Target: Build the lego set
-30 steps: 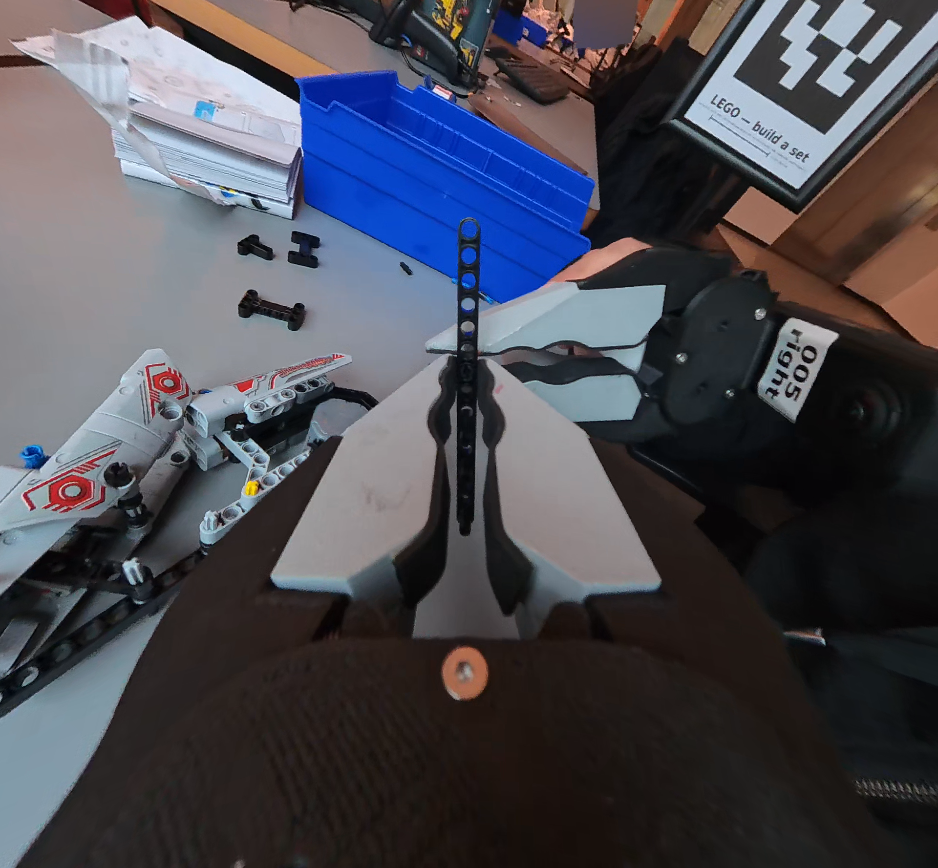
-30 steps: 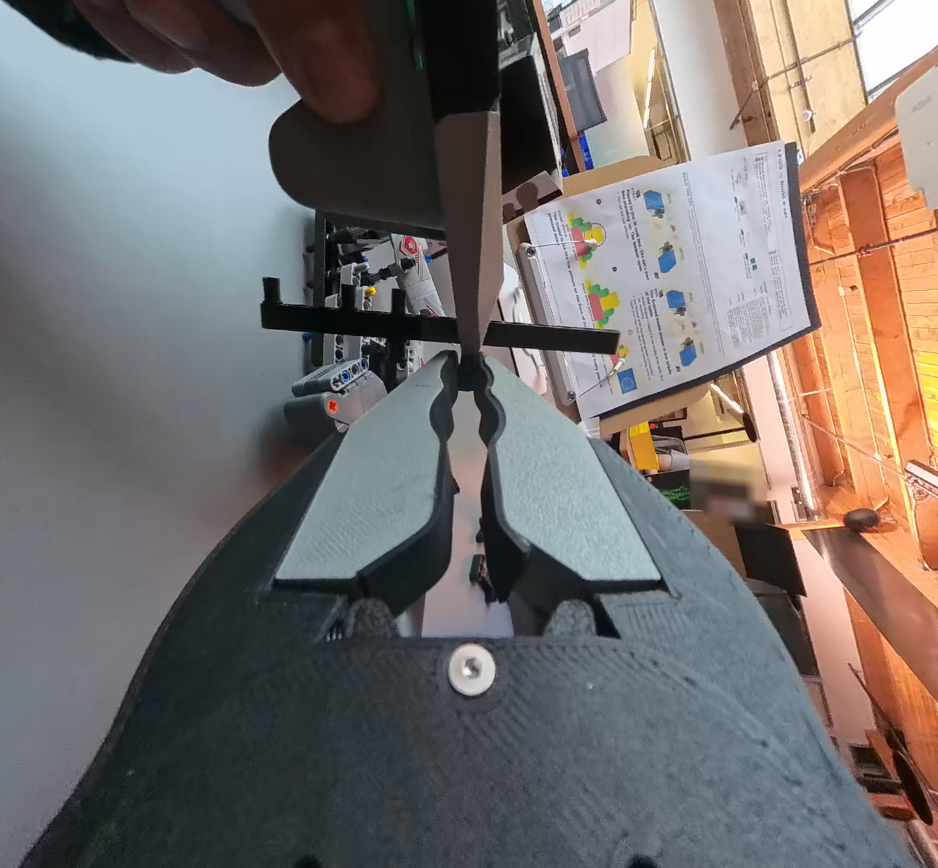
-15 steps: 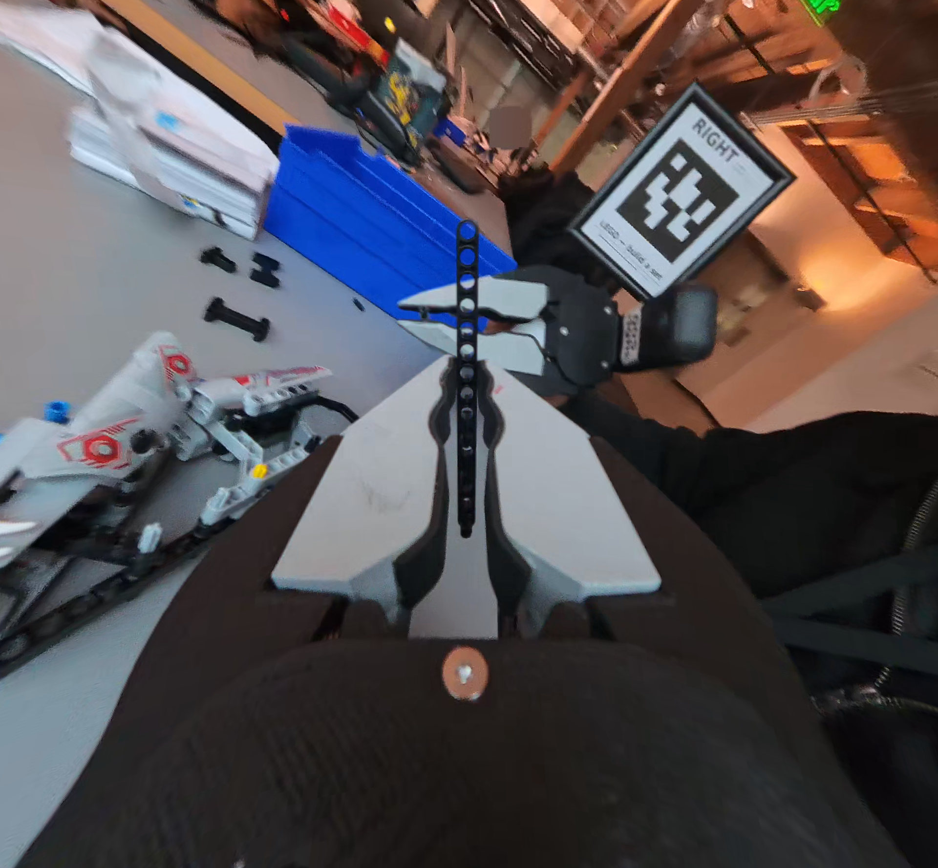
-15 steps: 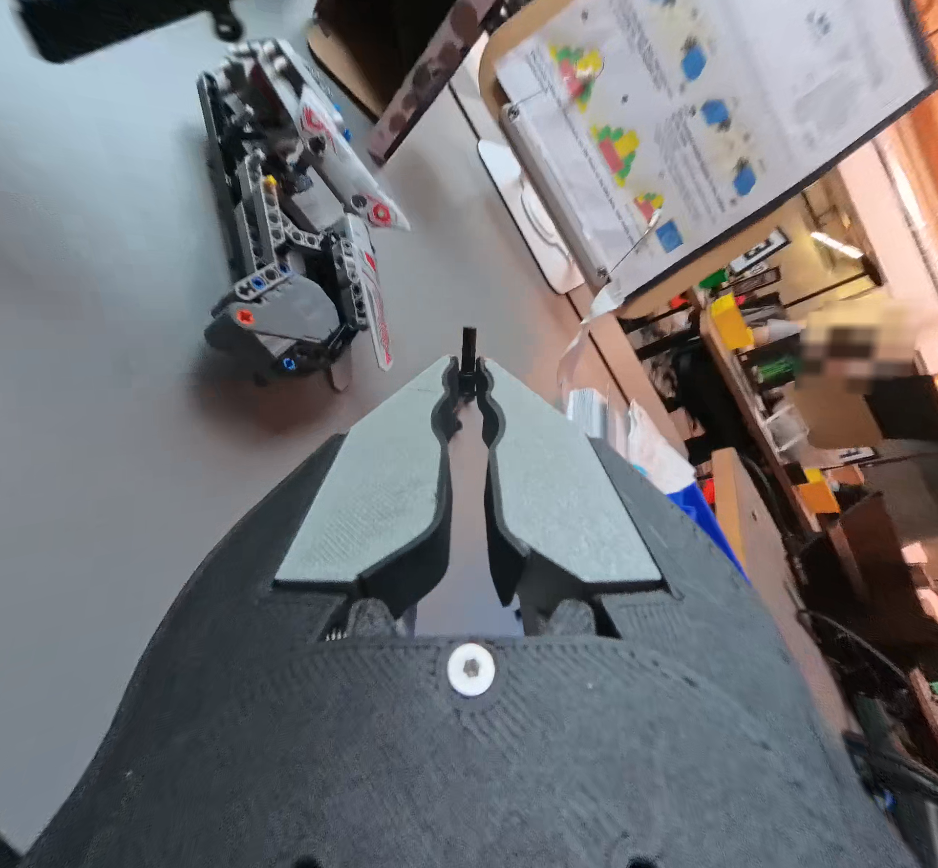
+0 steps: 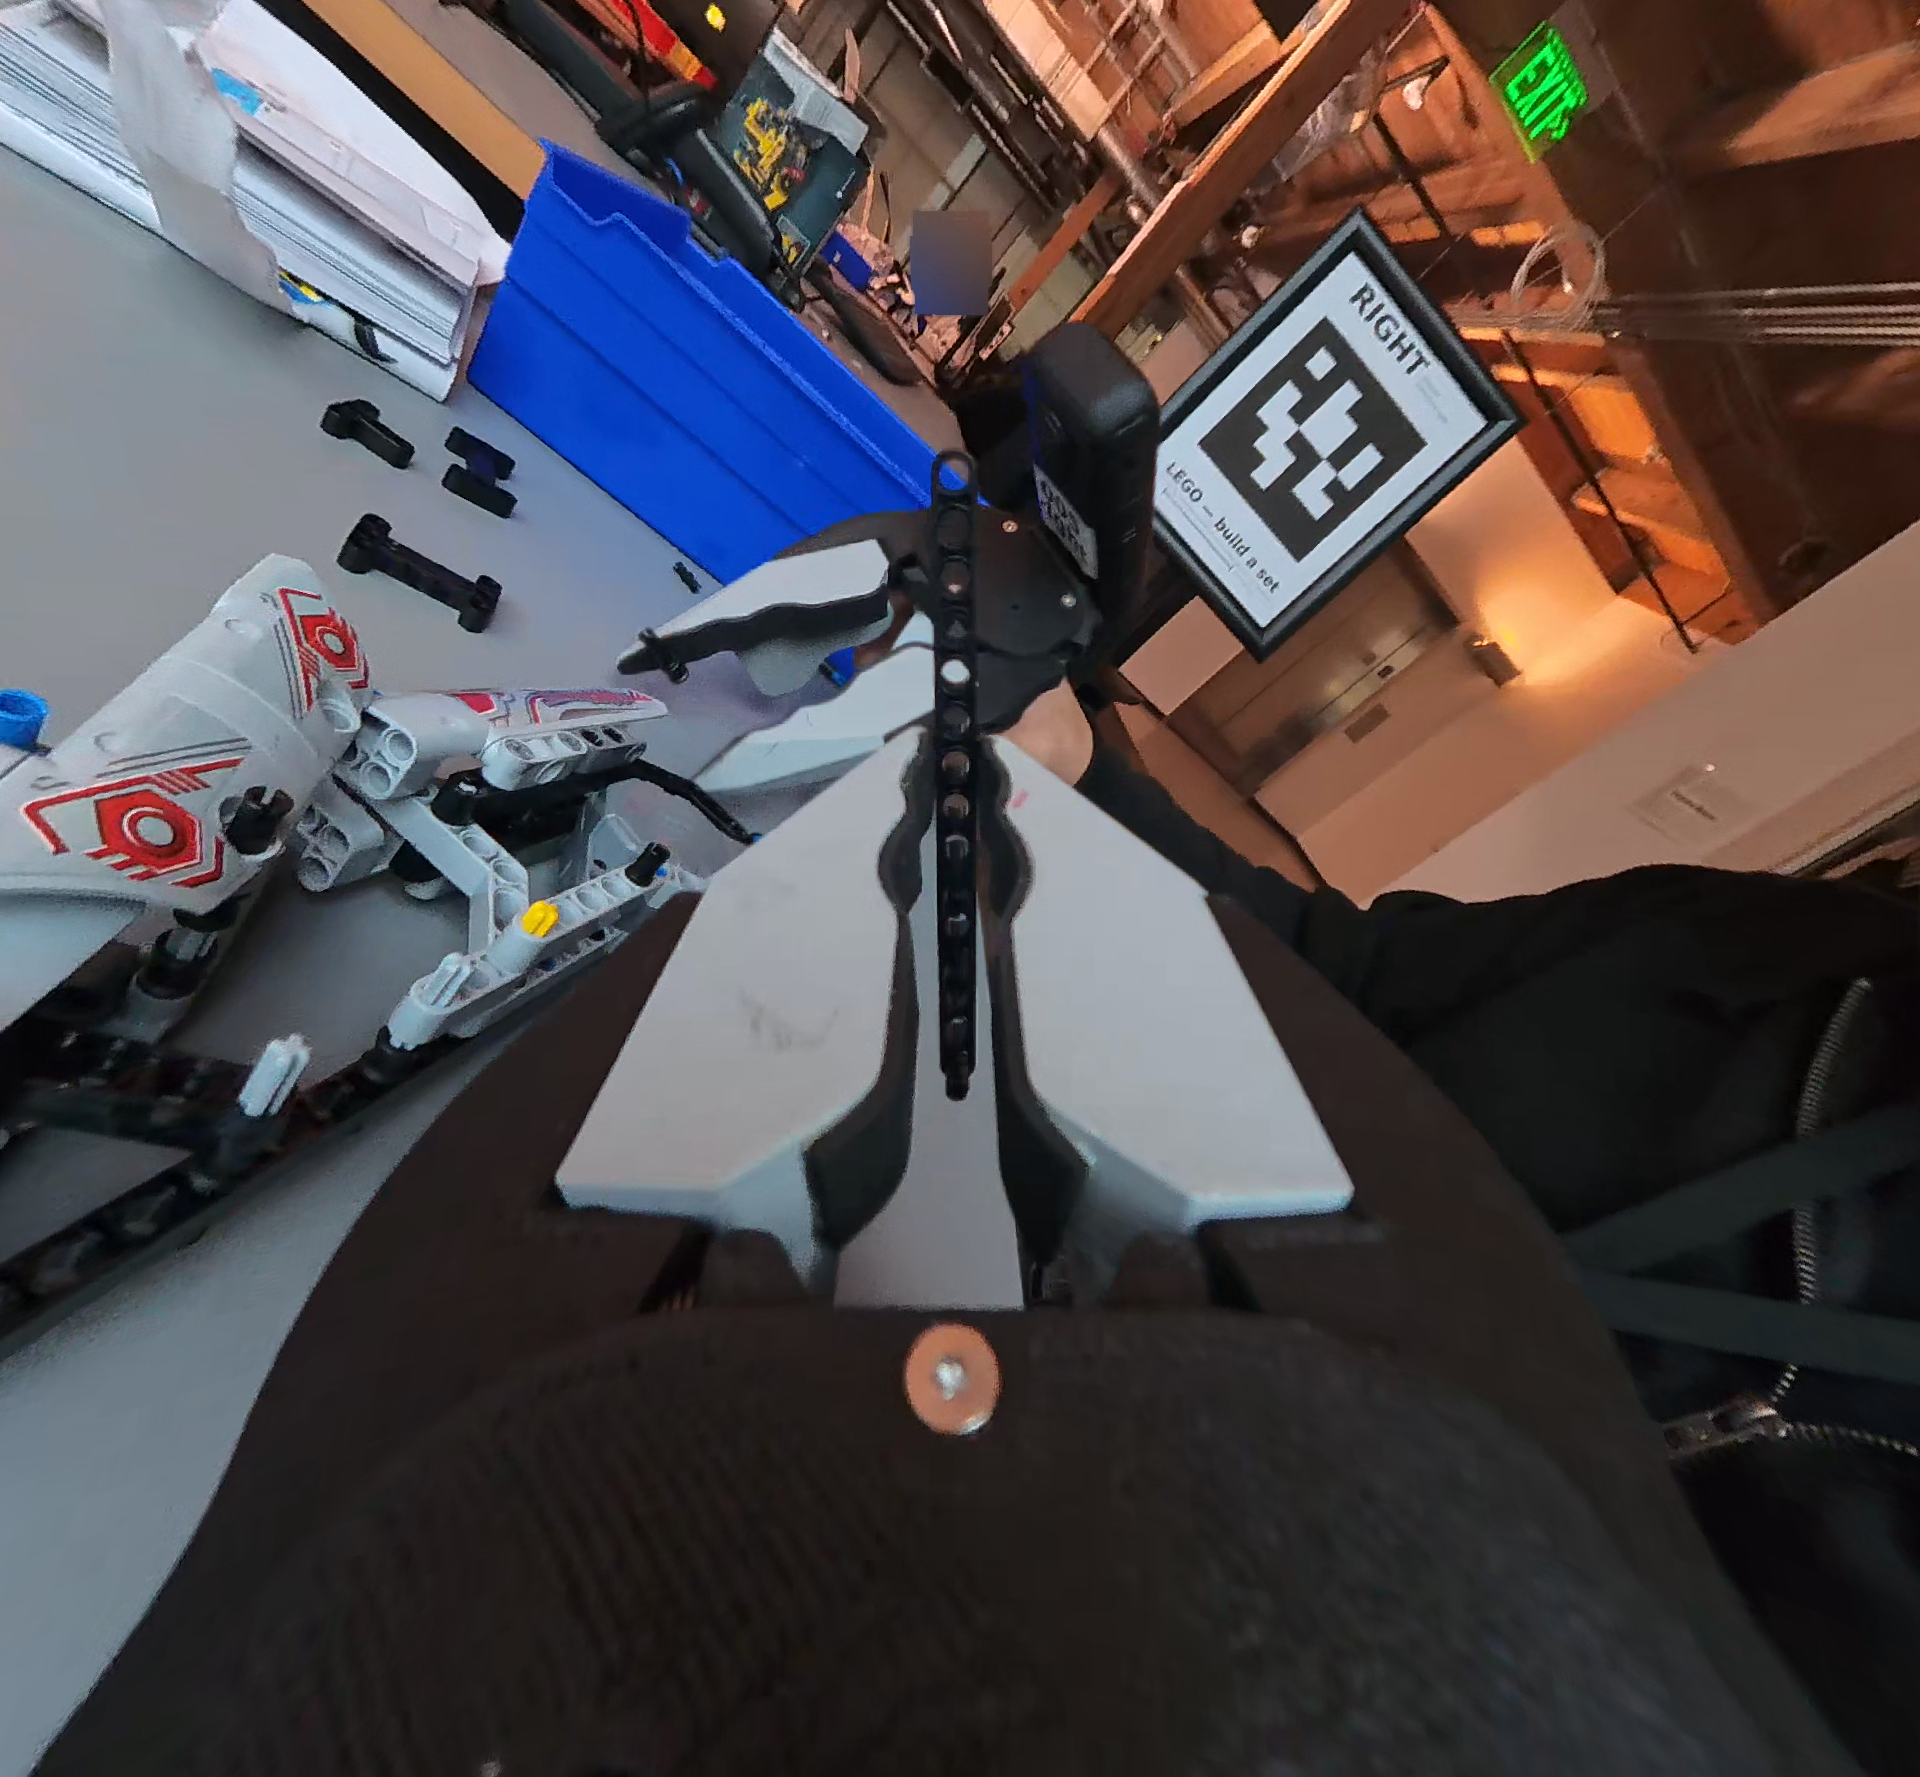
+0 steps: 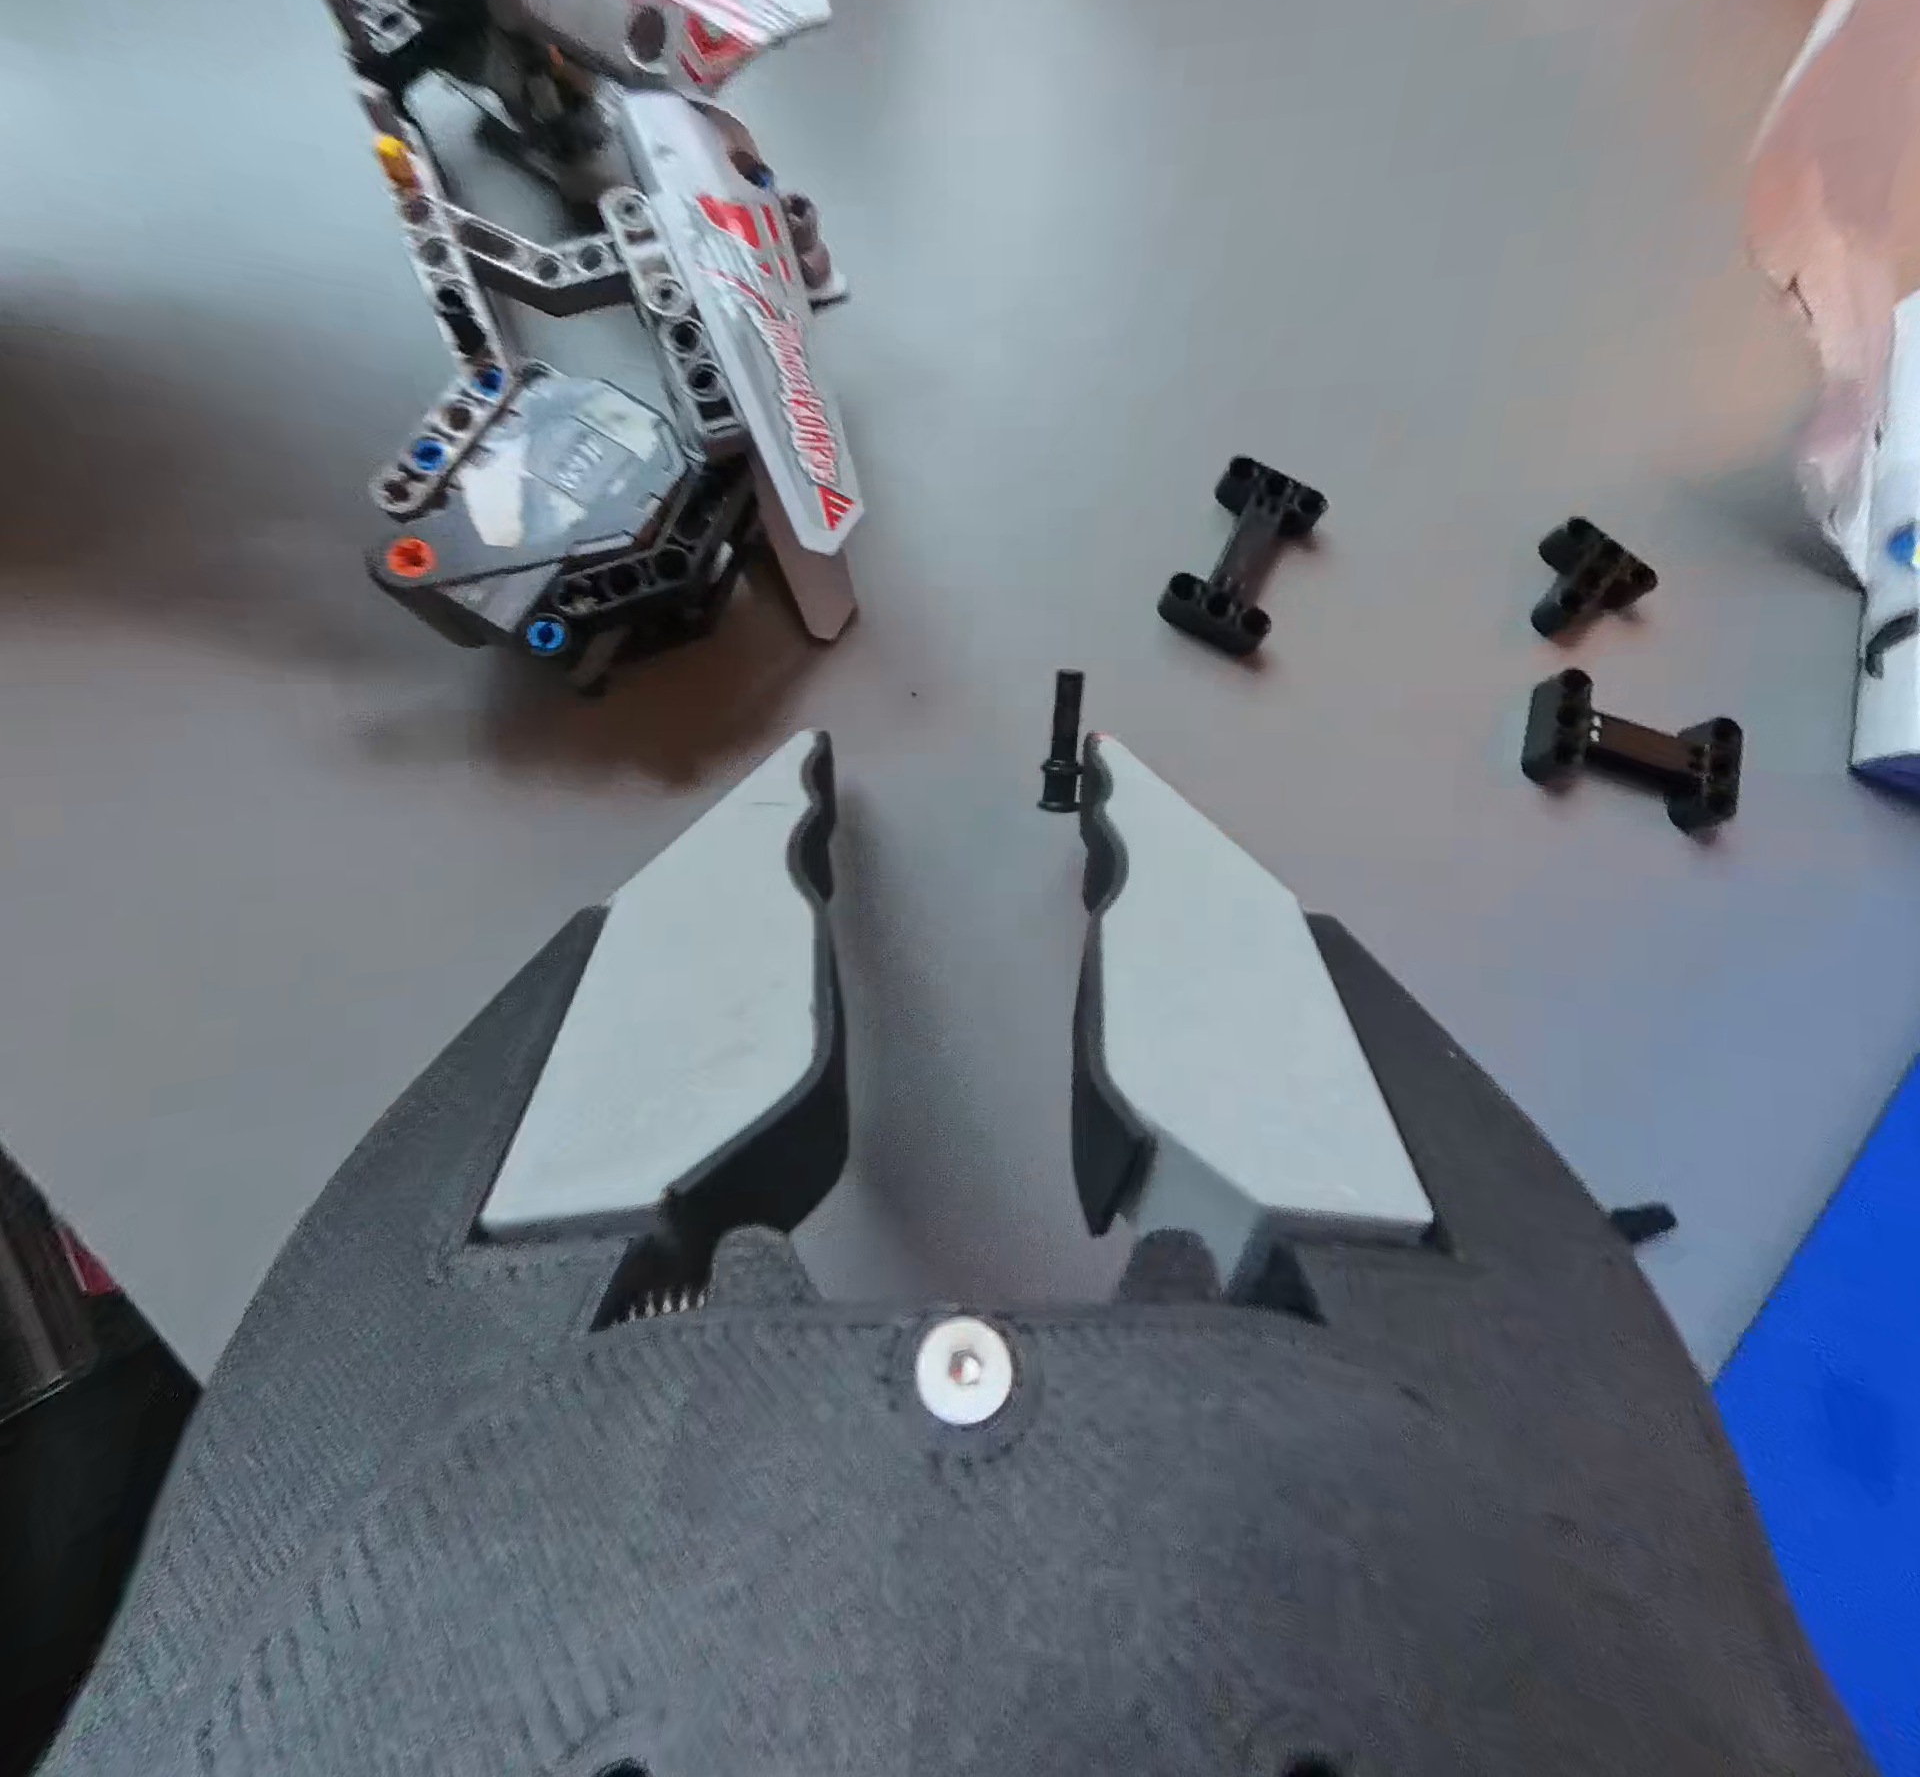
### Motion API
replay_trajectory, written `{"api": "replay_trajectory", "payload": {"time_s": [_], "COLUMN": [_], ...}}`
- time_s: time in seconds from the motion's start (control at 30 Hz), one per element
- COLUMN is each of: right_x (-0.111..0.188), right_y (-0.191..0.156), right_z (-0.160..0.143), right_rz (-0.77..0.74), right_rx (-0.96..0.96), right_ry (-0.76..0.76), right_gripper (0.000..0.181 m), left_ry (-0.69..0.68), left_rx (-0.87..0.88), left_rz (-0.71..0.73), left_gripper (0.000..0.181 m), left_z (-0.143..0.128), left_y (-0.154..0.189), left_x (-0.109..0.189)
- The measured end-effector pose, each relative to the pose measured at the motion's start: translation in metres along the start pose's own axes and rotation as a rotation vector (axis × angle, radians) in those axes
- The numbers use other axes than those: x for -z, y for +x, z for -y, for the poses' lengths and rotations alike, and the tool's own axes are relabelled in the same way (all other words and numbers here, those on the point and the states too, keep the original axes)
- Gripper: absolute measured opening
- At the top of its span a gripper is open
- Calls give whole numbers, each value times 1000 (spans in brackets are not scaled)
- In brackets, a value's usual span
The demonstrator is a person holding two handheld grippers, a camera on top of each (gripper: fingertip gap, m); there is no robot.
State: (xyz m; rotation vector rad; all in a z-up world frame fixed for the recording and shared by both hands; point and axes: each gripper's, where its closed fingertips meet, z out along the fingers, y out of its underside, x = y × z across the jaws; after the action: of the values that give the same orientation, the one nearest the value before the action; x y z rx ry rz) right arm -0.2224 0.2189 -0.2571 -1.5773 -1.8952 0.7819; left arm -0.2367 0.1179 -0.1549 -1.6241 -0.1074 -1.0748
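Note:
My left gripper [image 5: 954,771] is shut on a long black beam [image 5: 954,605] with a row of holes, held upright above the table. My right gripper [image 6: 956,751] is open above the grey table [image 6: 1143,169]. A small black pin [image 6: 1062,740] rests against the tip of its right finger [image 6: 1195,948]; the other finger is well clear of it. The left wrist view shows the right gripper [image 5: 686,709] open, with the pin [image 5: 665,662] at one fingertip. The grey, red and black lego model [image 6: 623,325] lies on the table, also in the left wrist view [image 5: 312,792].
Three loose black connector pieces [image 6: 1242,553] [image 6: 1595,574] [image 6: 1631,751] lie to the right of the model. A blue bin [image 5: 675,377], a stack of booklets [image 5: 260,200] and a framed marker sign [image 5: 1330,439] stand beyond. Tip to tip, the grippers are about 15 cm apart.
My right gripper, shut on the black pin, pulled away from the beam, swung down towards the table and opened; the pin stays at one fingertip. My left gripper kept the beam and tilted upward.

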Motion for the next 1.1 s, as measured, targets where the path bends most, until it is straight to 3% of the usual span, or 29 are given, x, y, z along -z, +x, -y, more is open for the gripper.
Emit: {"api": "replay_trajectory", "payload": {"time_s": [0.1, 0.17, 0.27, 0.4, 0.5, 0.63, 0.73, 0.87, 1.0, 1.1], "right_x": [-5, -2, -4, 18, 24, 32, 51, 70, 62, 52], "right_y": [-7, -2, -1, -1, 2, -1, -14, -7, -6, -24], "right_z": [-10, -10, -10, 21, 21, 0, -20, -59, -65, -42], "right_rz": [52, 39, 41, -25, -65, -88, -122, -241, -247, -149], "right_rx": [-16, -50, -54, 14, 60, 96, 142, 177, 164, 150], "right_ry": [-52, -49, -15, 139, 121, 81, 60, -76, -81, -18], "right_gripper": [56, 50, 67, 57, 64, 52, 30, 0, 2, 10], "left_ry": [-8, -13, -22, 0, 35, 52, 54, 47, 34, 45], "left_rx": [30, 37, 25, 11, 31, 55, 52, 58, 56, 43], "left_rz": [-2, -5, 5, 15, 19, 29, 37, 37, 37, 53], "left_gripper": [5, 5, 5, 5, 5, 6, 6, 6, 6, 6], "left_z": [-2, -5, -5, 0, 4, 6, 8, 7, 4, 5], "left_y": [-3, -3, -3, -3, -7, -9, -9, -11, -10, -9], "left_x": [-1, -1, -1, 1, 3, 4, 7, 7, 3, 1]}}
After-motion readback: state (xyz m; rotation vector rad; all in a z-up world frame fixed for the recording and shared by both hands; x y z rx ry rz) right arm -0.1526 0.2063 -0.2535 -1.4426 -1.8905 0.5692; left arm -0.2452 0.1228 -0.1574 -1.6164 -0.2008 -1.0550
